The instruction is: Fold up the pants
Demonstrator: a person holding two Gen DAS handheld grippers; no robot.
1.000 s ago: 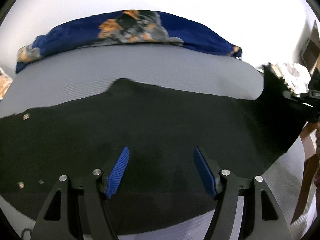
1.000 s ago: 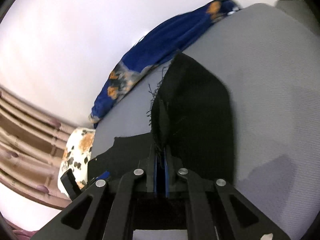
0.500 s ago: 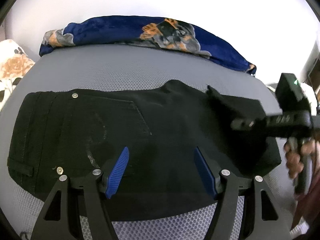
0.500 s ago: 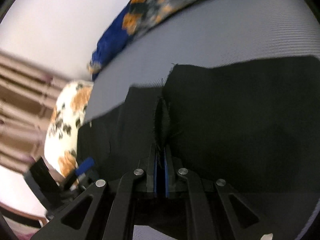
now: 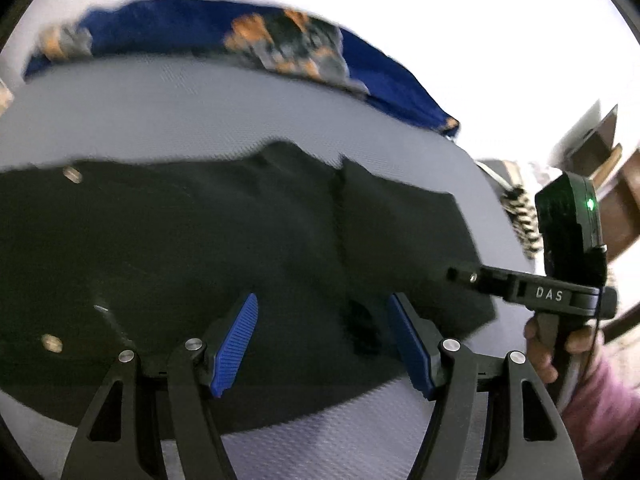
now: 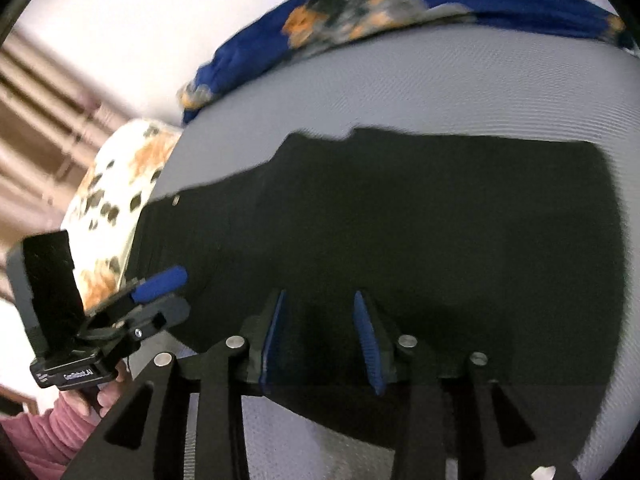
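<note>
Black pants (image 5: 200, 240) lie on a grey mesh bed surface (image 5: 160, 112), with one leg end (image 5: 400, 232) folded back over the rest. My left gripper (image 5: 322, 340) hovers open above the near edge of the pants with nothing between its blue pads. In the right wrist view the pants (image 6: 440, 220) fill the middle. My right gripper (image 6: 320, 332) is just above them, its jaws opening, and no cloth is pinched between the pads. The right gripper (image 5: 464, 276) reaches in from the right in the left wrist view. The left gripper (image 6: 176, 292) shows at the left of the right wrist view.
A blue blanket with orange and grey print (image 5: 200, 28) lies along the far side of the bed. A floral pillow (image 6: 116, 200) sits past the left end of the pants. A hand (image 5: 540, 344) in a pink sleeve holds the right gripper. Wooden furniture (image 5: 616, 208) stands at the right.
The right gripper carried the leg end across over the pants, then its jaws parted and the cloth dropped flat. The left gripper stayed open while its view swung sideways.
</note>
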